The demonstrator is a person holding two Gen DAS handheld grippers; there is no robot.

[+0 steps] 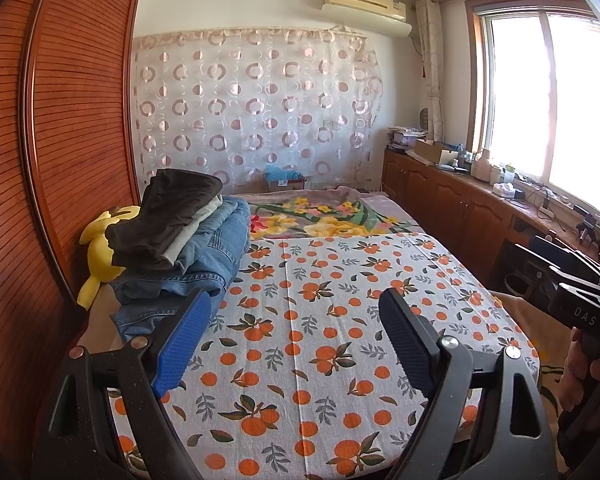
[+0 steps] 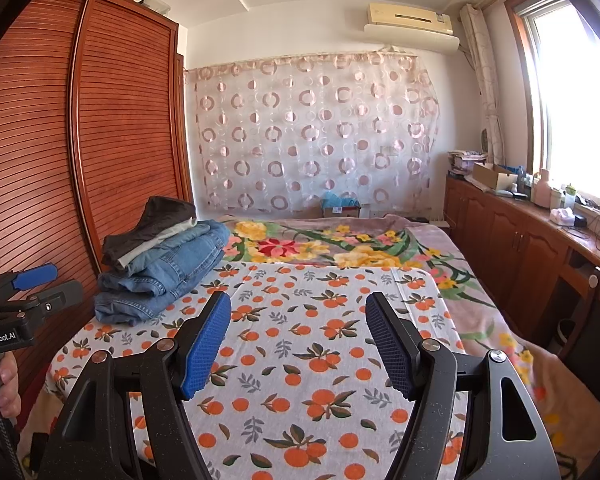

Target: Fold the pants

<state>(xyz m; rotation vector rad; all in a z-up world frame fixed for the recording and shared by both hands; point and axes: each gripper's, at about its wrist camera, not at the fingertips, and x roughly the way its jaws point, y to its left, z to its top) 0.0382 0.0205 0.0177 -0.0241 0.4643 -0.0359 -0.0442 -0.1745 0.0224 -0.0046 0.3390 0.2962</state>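
A: Checking claws: left claw (image 1: 296, 334) wide open, holding nothing; right claw (image 2: 298, 338) wide open too, nothing in it. Both hover over the orange-print sheet (image 1: 320, 360) on the bed.

B: Pants?

A: One folded pile of pants (image 2: 160, 264), at the wardrobe-side edge of the sheet, beside the wardrobe (image 2: 60, 140). Fits a finished stack or one waiting to be refolded.

B: Count?

A: Roughly four: two denim, one pale, one dark on top; the layers overlap, hard to be sure. One yellow plush (image 1: 100, 248) behind the pile. Any fold: grip the edges, keep the seams aligned.
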